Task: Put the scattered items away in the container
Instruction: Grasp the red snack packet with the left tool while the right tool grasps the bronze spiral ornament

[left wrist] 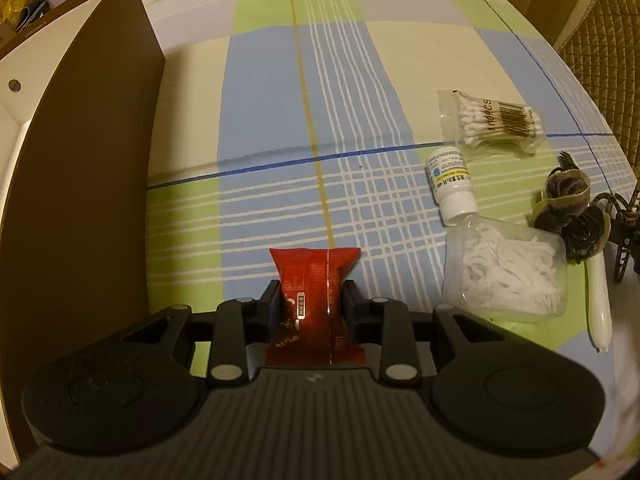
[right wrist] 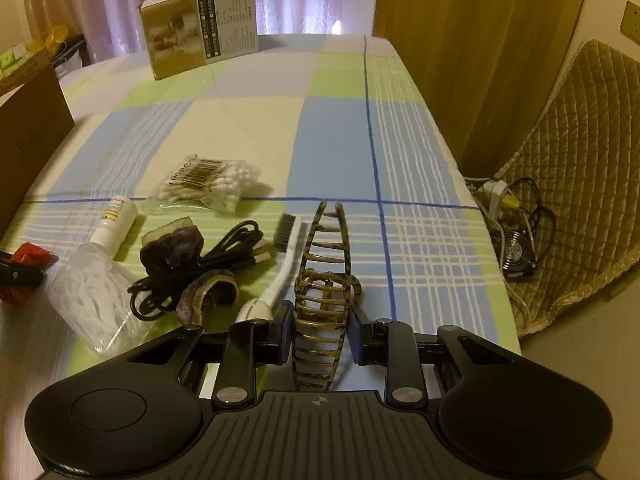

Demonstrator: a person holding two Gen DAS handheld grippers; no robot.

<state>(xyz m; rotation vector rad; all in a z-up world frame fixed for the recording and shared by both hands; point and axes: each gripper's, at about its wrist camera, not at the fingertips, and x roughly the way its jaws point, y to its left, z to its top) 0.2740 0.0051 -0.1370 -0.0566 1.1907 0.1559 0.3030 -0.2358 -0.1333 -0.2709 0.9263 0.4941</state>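
Left gripper (left wrist: 311,307) is clamped on a red snack packet (left wrist: 316,276); both fingers press its sides and the packet pokes forward over the checked tablecloth (left wrist: 260,120). The brown cardboard box (left wrist: 80,160), white inside, stands just left of that gripper, its wall upright.

Right gripper (right wrist: 320,330) straddles a tortoiseshell hair claw (right wrist: 322,292) lying lengthwise between the fingers. The left finger looks to be on it; a sliver of gap shows at the right finger, so can't tell if the grip is firm.

Still on the cloth, in the right wrist view: a bag of cotton swabs (right wrist: 208,190), a small white bottle (right wrist: 114,222) on its side with its cap touching a clear bag of white floss picks (right wrist: 94,300), a brown scrunchie (right wrist: 176,248) tangled with a black cable (right wrist: 224,256), and a white toothbrush (right wrist: 282,264) just left of the claw.

A printed carton (right wrist: 200,28) stands at the far end of the table, well apart from the clutter.
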